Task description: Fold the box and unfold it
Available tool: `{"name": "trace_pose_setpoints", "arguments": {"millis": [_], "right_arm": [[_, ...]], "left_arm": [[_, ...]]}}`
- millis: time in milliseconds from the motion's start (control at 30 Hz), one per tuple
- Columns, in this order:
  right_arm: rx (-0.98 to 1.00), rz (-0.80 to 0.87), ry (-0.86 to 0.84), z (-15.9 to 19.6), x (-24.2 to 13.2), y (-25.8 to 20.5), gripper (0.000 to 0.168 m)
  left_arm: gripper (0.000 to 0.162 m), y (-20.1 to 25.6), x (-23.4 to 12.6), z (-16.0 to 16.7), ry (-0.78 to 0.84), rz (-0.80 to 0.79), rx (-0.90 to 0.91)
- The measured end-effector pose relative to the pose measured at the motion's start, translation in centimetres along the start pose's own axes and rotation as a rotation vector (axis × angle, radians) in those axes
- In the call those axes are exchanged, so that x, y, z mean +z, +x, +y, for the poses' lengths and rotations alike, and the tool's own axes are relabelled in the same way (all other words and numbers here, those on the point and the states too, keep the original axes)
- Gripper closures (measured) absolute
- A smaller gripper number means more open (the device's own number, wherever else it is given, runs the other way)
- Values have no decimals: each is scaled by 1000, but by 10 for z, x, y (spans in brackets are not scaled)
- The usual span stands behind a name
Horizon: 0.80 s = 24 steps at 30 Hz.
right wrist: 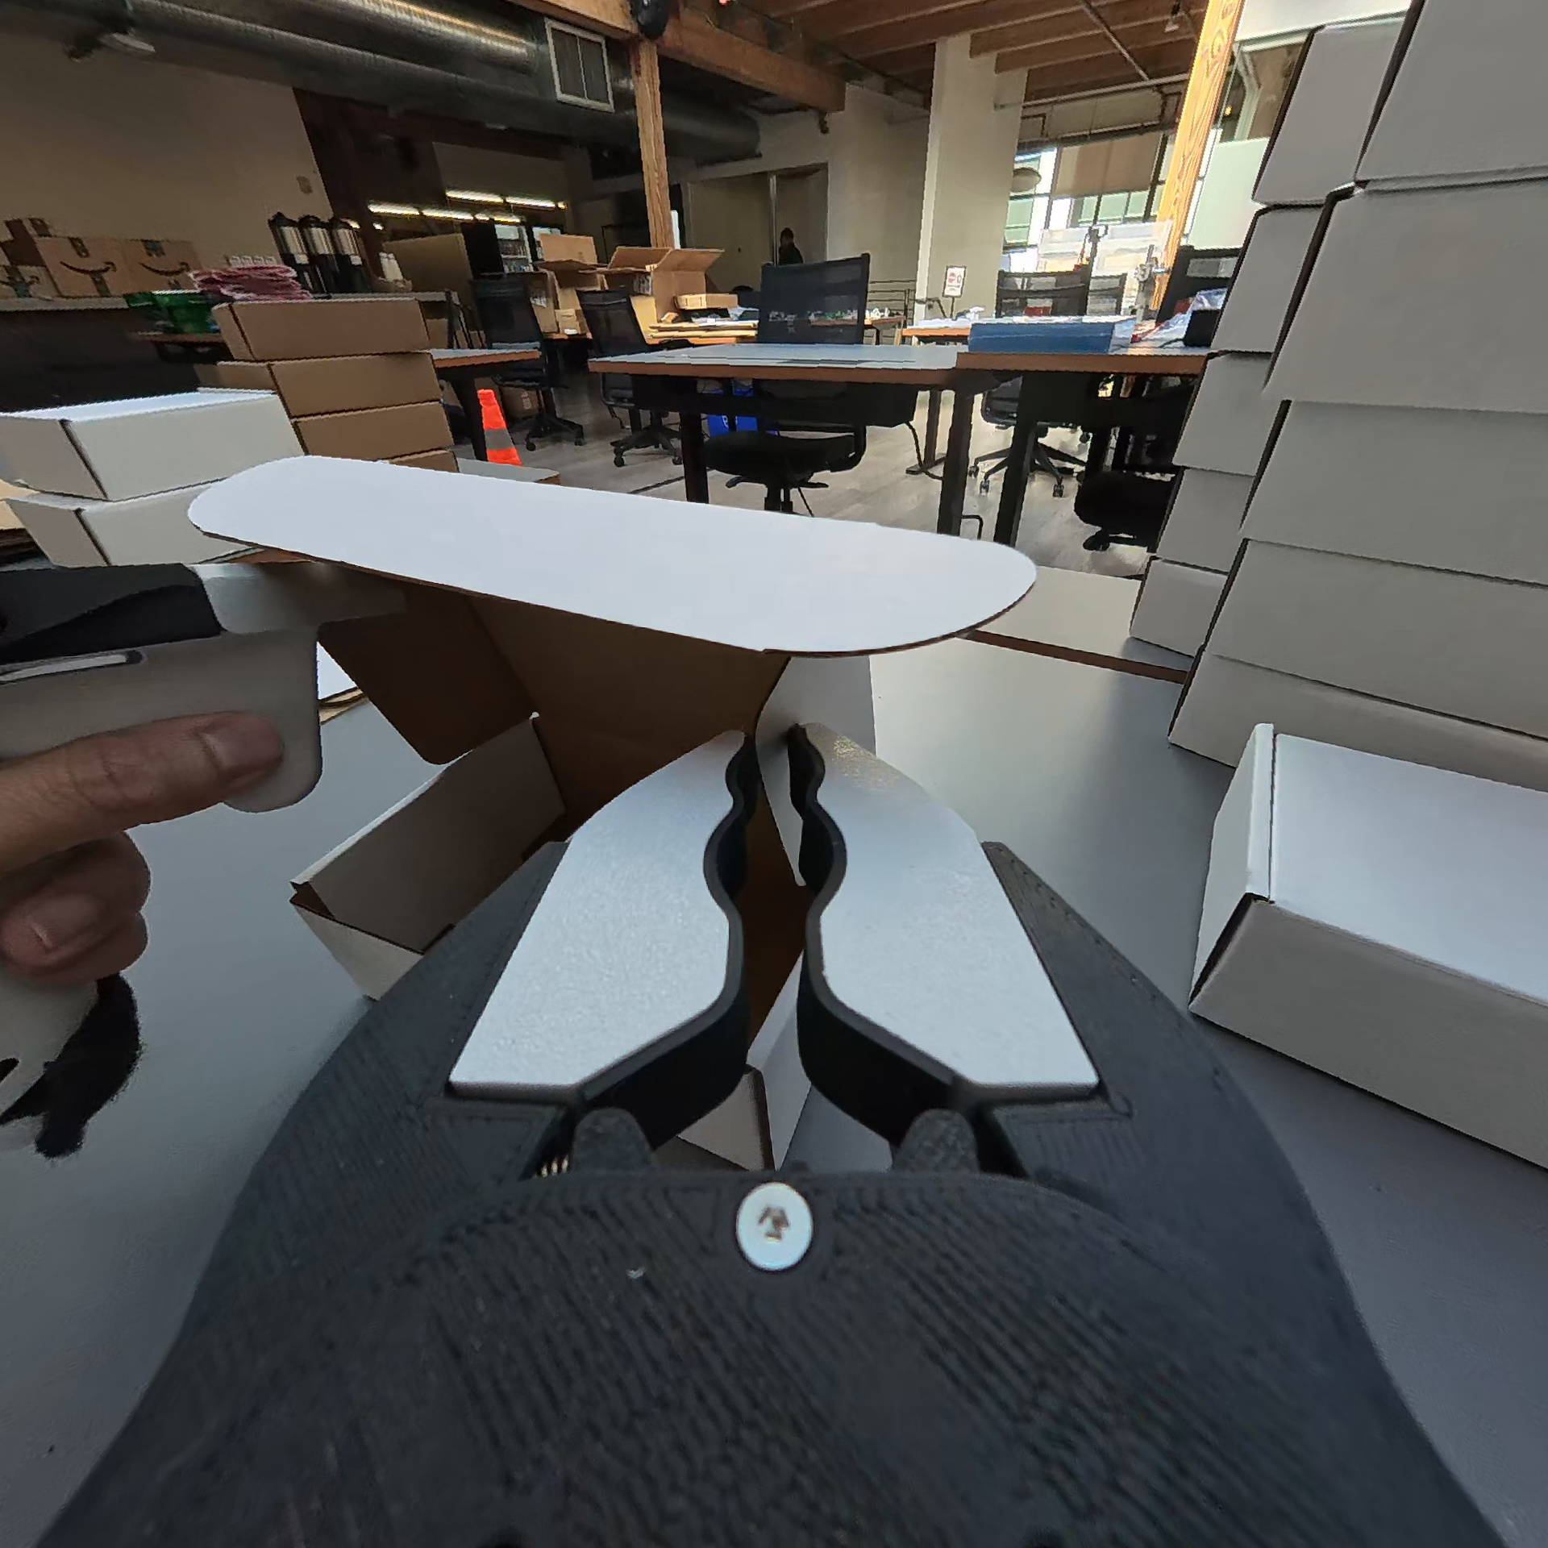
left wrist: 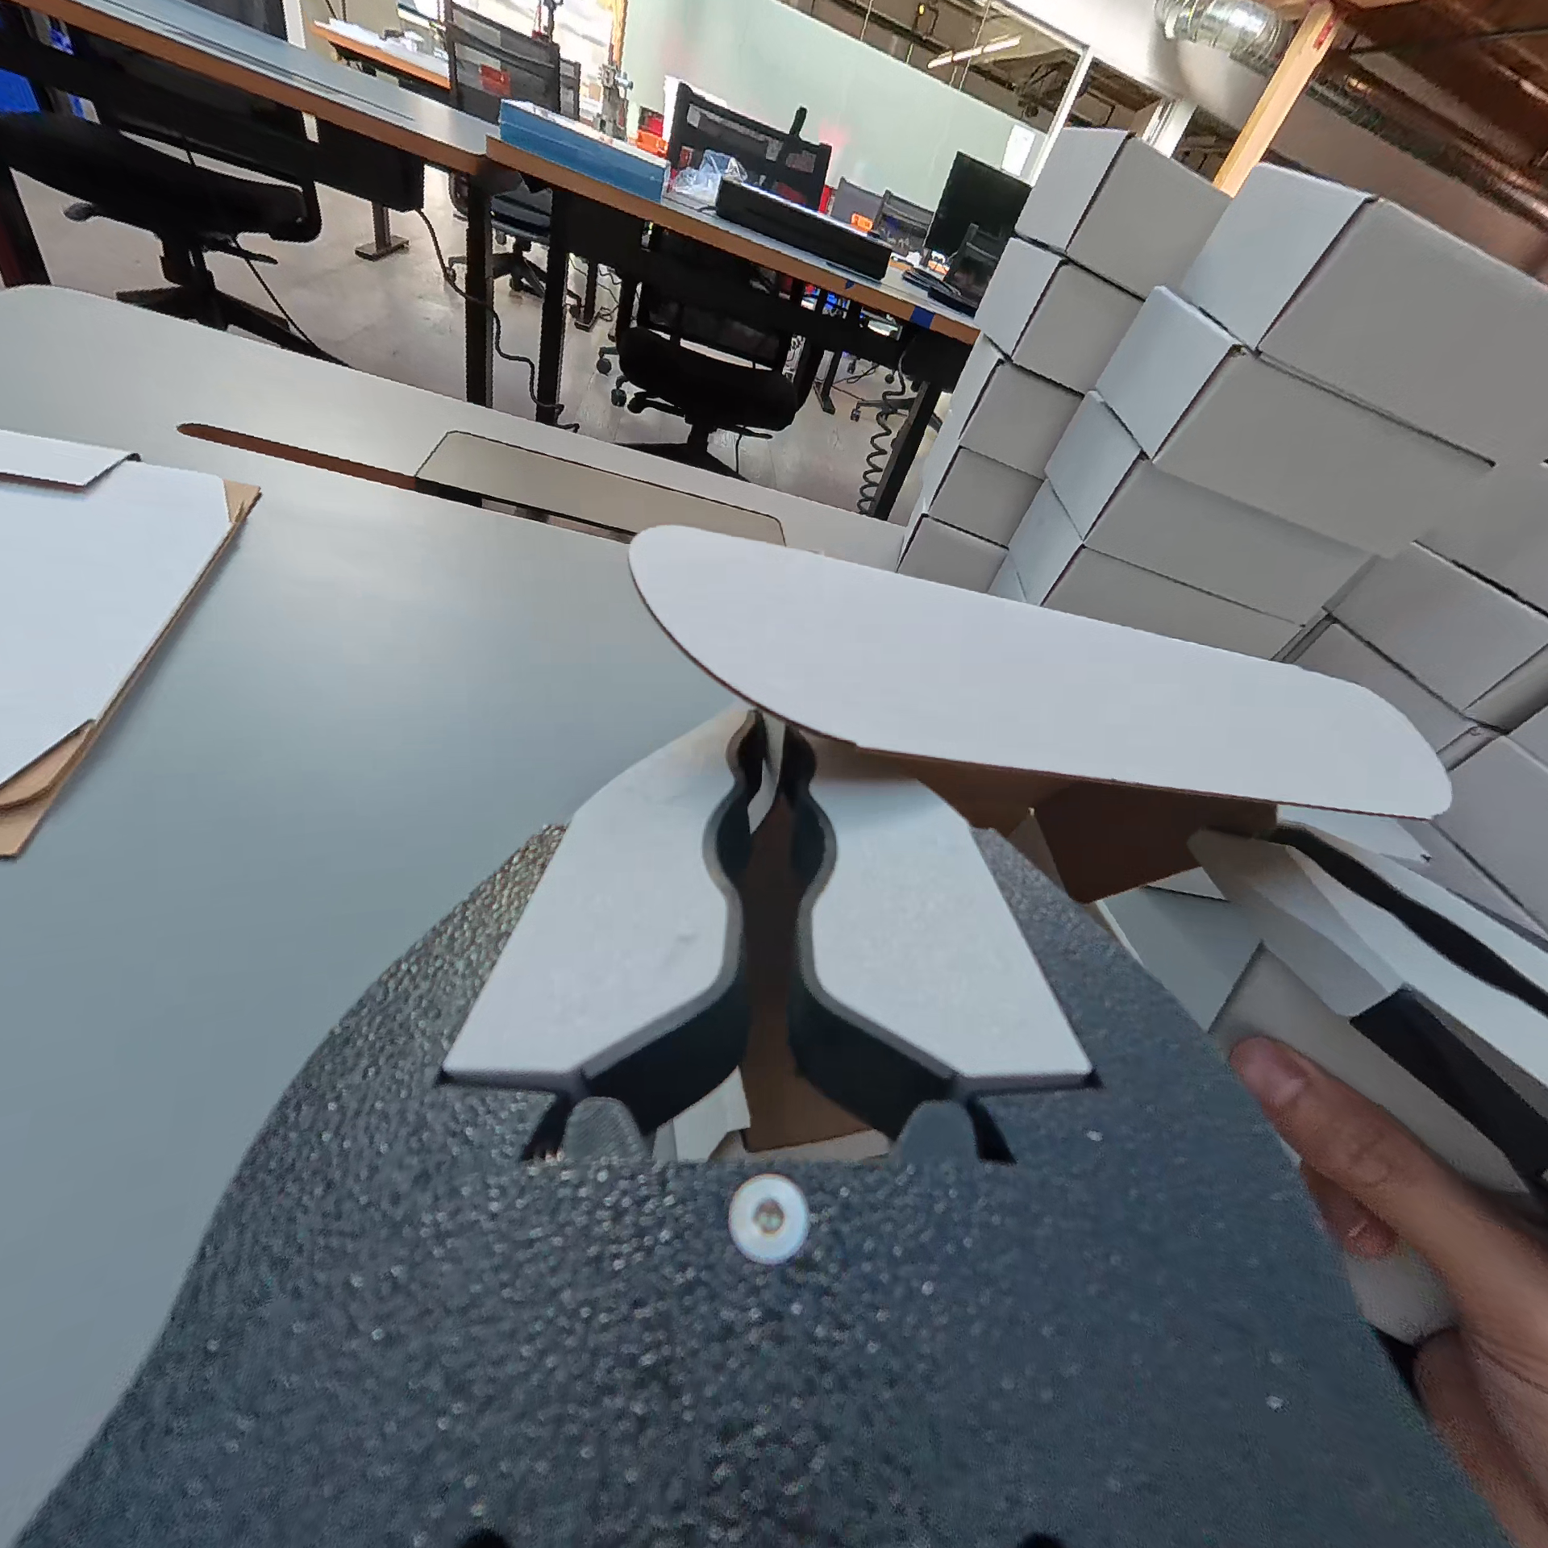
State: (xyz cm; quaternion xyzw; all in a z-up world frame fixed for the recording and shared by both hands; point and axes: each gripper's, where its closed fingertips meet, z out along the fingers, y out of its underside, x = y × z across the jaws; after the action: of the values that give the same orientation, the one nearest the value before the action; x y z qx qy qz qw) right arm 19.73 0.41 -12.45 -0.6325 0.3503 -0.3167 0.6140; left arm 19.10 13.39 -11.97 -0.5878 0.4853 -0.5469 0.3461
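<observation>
The box [right wrist: 519, 754], white outside and brown inside, sits partly assembled on the grey table [right wrist: 1047, 754], its lid raised and the rounded front flap [right wrist: 611, 561] bent forward so it juts out flat above the open body. The right gripper [right wrist: 775, 754] reaches in from the near side, and its fingers are closed on a thin upright white panel of the box, with only that cardboard edge between the tips. In the left wrist view the left gripper [left wrist: 772, 737] comes at the same box [left wrist: 1114, 838] from the other side; its fingers are drawn nearly together just under the flap [left wrist: 1030, 678], with a white cardboard edge showing between the tips, so they appear clamped on a wall of the box. Each view also catches the other handheld gripper at its edge, with the person's hand [right wrist: 92, 829] wrapped around its white handle on the left of the right wrist view and the other hand [left wrist: 1424, 1215] at the lower right of the left wrist view. A closed white box [right wrist: 1382, 921] rests on the table just to the right of the work, and a tall stack of finished white boxes [right wrist: 1382, 461] rises behind it. Flat unfolded cardboard blanks [left wrist: 100, 603] lie on the table's far left in the left wrist view. Desks and office chairs [left wrist: 704, 368] fill the room beyond.
</observation>
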Motion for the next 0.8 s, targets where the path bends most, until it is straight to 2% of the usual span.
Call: {"name": "trace_pose_setpoints", "arguments": {"millis": [200, 367, 533, 633, 700, 800], "right_arm": [[4, 4, 5, -4, 2, -2, 160], [-29, 48, 20, -4, 2, -8, 160], [-50, 71, 40, -3, 2, -15, 160], [-47, 76, 42, -4, 2, -15, 160], [-59, 65, 41, -4, 2, -18, 160], [-65, 71, 49, -5, 2, -25, 159]], "left_arm": [[155, -3, 8, -4, -74, 51, -172], [154, -6, 11, -7, -106, 132, -406], [154, -9, 11, -8, -115, 136, -429], [154, -10, 13, -9, -129, 169, -524], [154, -15, 16, -11, -141, 161, -491], [157, -16, 16, -10, -119, 64, -243]]}}
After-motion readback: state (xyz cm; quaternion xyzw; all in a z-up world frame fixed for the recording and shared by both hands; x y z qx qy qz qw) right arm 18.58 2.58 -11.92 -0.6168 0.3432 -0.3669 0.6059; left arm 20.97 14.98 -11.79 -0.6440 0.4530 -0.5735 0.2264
